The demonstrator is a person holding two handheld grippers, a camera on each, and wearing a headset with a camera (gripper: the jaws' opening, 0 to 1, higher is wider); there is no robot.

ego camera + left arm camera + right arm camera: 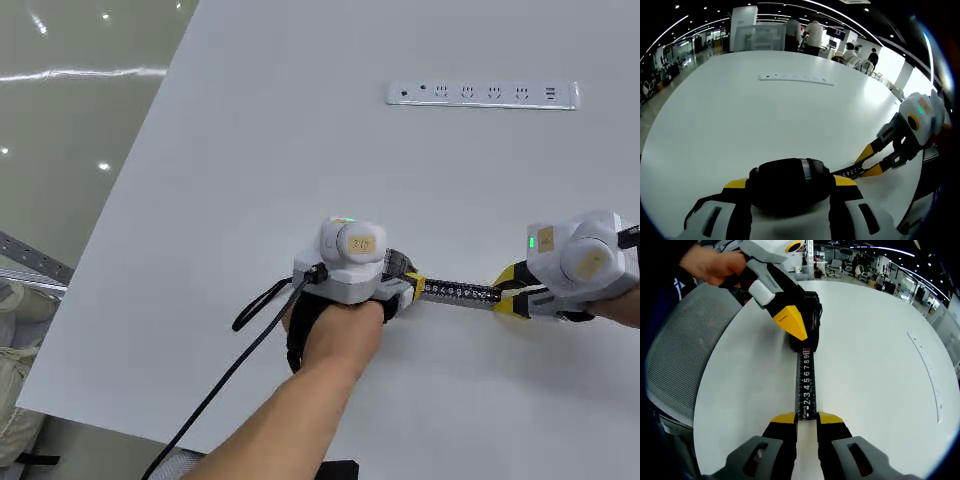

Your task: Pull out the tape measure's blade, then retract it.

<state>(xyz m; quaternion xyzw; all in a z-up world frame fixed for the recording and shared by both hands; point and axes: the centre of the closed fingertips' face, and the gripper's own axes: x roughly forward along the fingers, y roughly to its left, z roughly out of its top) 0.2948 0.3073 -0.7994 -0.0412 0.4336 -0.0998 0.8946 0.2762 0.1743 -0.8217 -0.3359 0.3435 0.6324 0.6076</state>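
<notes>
In the head view, the left gripper (pixel 404 288) is low over the white table (pixel 300 150), held by a hand (pixel 340 335). Its jaws are closed around the black case (pixel 396 266) of the tape measure. The blade (pixel 458 292) comes out of the case to the right and runs low along the table, with a short length pulled out. The right gripper (pixel 508 291) pinches the far end of the blade between its yellow tips. A black cable (pixel 225 375) goes from the left gripper toward the near table edge. A white power strip (pixel 483 94) lies well apart, on the far side of the table.

In the left gripper view, the case (pixel 790 186) sits between this gripper's two jaws, which press on both of its sides. The blade (pixel 847 173) leaves the case to the right and reaches the right gripper (pixel 871 161). The power strip (pixel 796 78) lies further out on the table, and some people (pixel 812 35) stand behind it (too small to tell more).

In the right gripper view, the two jaws are shut on the end of the blade (pixel 806 387). Its white numbers on black lead up to the case (pixel 811 320), which the left gripper clamps. A grey mesh chair (pixel 685 355) stands beside the table edge.
</notes>
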